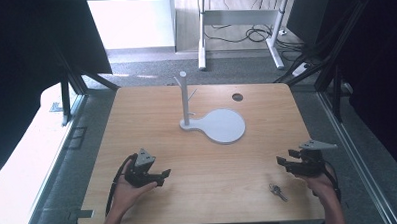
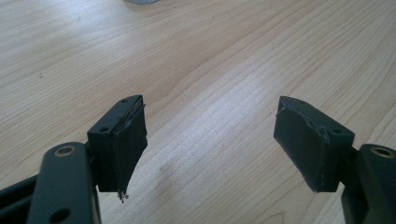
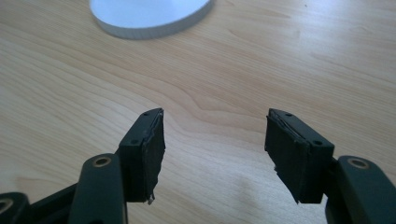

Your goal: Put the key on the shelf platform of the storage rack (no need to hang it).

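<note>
Currently the keys (image 1: 278, 191) lie flat on the table (image 1: 152, 123), near its front edge, just in front of and slightly to the left of the right gripper (image 1: 287, 162). Nothing touches the keys. The right gripper is held in the person's right hand (image 1: 316, 180) just above the table, and its jaws stand apart with bare wood between them, as the right gripper view confirms. The left gripper (image 1: 161, 176) sits in the left hand (image 1: 126, 189) at the opposite front corner, well apart from the keys; its jaws also stand apart and hold nothing.

Beyond the grippers, at the table centre, stands a white stand (image 1: 184, 100): an upright post with short side pegs, rising from a small base that joins a flat round tray (image 1: 226, 126). The tray is bare, and no item hangs on the pegs. The near edge of the tray (image 3: 149, 18) shows at the top of the right gripper view.

Judged from this layout, the work is at its start. No grasp is made and the keys are not yet lifted. The remaining steps appear to be closing the right gripper on the keys and carrying them to the stand, either onto a peg or onto the tray.
</note>
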`<state>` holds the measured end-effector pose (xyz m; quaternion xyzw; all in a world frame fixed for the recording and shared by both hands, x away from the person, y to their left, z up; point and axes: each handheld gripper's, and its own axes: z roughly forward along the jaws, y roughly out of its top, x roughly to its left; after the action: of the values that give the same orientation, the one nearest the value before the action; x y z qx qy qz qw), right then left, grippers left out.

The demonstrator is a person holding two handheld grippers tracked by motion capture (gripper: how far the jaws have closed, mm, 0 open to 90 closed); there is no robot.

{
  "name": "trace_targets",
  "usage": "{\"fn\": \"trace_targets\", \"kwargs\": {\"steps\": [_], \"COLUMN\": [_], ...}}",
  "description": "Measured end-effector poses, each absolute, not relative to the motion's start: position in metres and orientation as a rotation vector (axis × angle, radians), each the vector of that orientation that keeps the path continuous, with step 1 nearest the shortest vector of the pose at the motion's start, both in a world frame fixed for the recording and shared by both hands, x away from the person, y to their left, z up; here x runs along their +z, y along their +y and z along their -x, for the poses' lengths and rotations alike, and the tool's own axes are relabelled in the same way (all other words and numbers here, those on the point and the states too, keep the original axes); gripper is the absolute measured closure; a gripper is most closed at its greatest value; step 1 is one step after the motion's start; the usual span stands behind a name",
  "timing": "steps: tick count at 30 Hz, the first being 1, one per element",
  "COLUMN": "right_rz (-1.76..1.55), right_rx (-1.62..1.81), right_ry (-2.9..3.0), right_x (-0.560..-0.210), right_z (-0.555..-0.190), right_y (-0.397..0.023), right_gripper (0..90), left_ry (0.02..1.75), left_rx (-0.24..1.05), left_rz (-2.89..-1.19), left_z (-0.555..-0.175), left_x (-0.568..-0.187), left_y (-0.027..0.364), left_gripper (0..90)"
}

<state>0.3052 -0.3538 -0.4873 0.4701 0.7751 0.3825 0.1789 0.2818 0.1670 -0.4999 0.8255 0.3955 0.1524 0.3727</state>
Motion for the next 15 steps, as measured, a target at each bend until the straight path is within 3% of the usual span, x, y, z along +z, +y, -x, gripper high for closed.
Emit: {"fn": "trace_targets", "kwargs": {"steps": [15], "right_rz": [-1.320], "right_rx": [0.989], "right_ry": [2.285], "right_x": [-0.454], "right_z": [-0.303], "right_y": [-0.353], "right_gripper": [40.9], "left_ry": [1.010], "left_rx": [0.381], "left_rz": [-2.128], "left_z": [-0.282], "left_x": [-0.500], "left_y": [0.166], "left_gripper": [25.7]}}
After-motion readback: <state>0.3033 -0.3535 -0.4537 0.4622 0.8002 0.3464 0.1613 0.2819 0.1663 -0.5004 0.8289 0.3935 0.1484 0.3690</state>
